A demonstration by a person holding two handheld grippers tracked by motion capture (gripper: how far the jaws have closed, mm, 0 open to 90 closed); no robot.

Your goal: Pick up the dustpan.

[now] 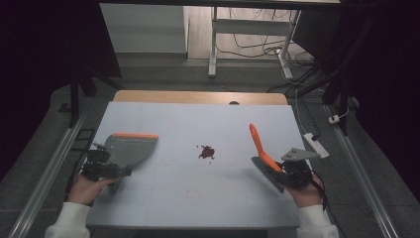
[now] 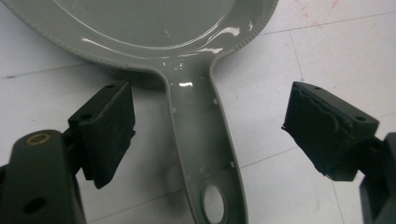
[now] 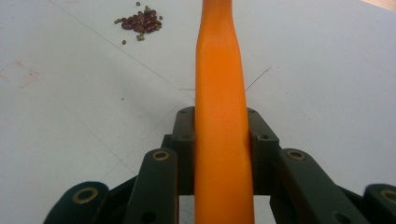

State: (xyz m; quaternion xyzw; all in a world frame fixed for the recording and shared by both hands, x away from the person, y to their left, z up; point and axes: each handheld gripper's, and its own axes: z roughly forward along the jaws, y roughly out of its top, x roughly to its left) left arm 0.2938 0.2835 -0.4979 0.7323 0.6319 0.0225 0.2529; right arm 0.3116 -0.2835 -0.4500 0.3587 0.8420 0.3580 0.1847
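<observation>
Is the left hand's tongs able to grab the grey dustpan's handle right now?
Probably yes. The left tongs are open, one jaw on each side of the dustpan handle, with nothing between them and it.

Dustpan [image 2: 140, 28] rim cropped; perhaps beans [image 1: 206, 152]

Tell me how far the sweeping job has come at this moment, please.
Done: the right claw is shut on the orange-handled brush. In hand: the left claw is open, its jaws on either side of the grey plastic dustpan handle, not yet gripping. Left: the small pile of dark red beans lies unswept mid-table, apart from both tools.
</observation>
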